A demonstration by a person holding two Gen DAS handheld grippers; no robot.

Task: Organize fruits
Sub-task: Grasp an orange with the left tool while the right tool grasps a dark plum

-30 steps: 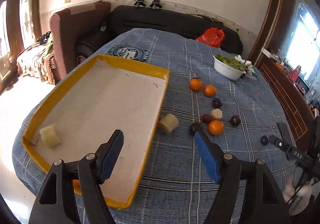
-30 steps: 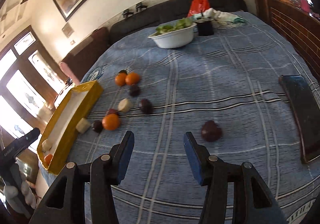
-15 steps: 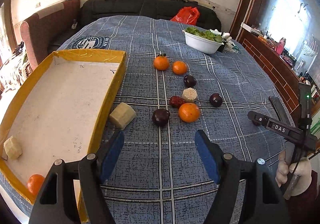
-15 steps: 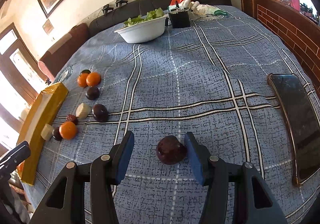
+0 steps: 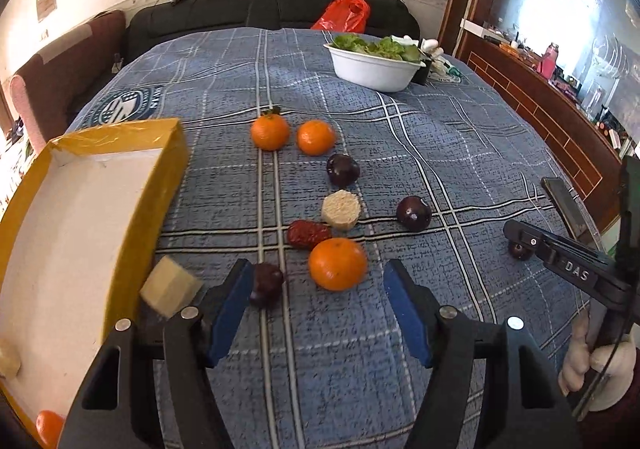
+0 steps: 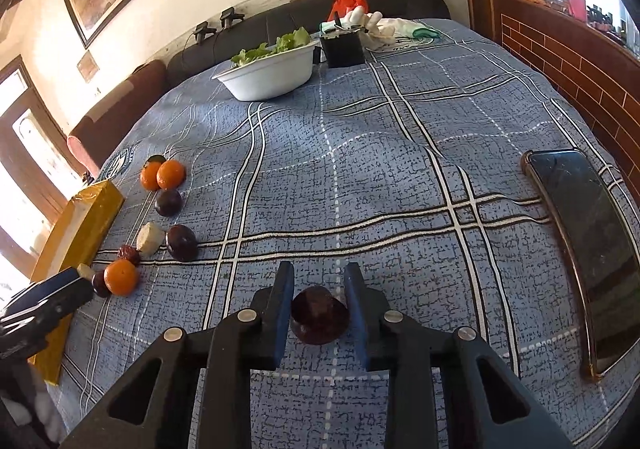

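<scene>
My right gripper (image 6: 318, 285) has closed its blue pads onto a dark plum (image 6: 319, 314) lying on the blue plaid cloth. My left gripper (image 5: 320, 291) is open just above the cloth, with an orange (image 5: 337, 263) and a dark plum (image 5: 265, 285) between its fingers. Further back lie two oranges (image 5: 270, 131), two plums (image 5: 343, 169), a red date (image 5: 308, 233) and a pale round piece (image 5: 341, 209). The yellow tray (image 5: 136, 217) at left holds an orange (image 5: 48, 427) and a pale chunk; another pale chunk (image 5: 170, 291) lies beside its wall.
A white bowl of lettuce (image 5: 374, 67) stands at the back of the table. A phone (image 6: 586, 225) lies near the right edge. A black box (image 6: 343, 49) and gloves sit behind the bowl. A sofa and a red bag are beyond the table.
The right gripper moved forward around the lone plum and closed on it. The left gripper swung right from the tray and came close to the fruit cluster.
</scene>
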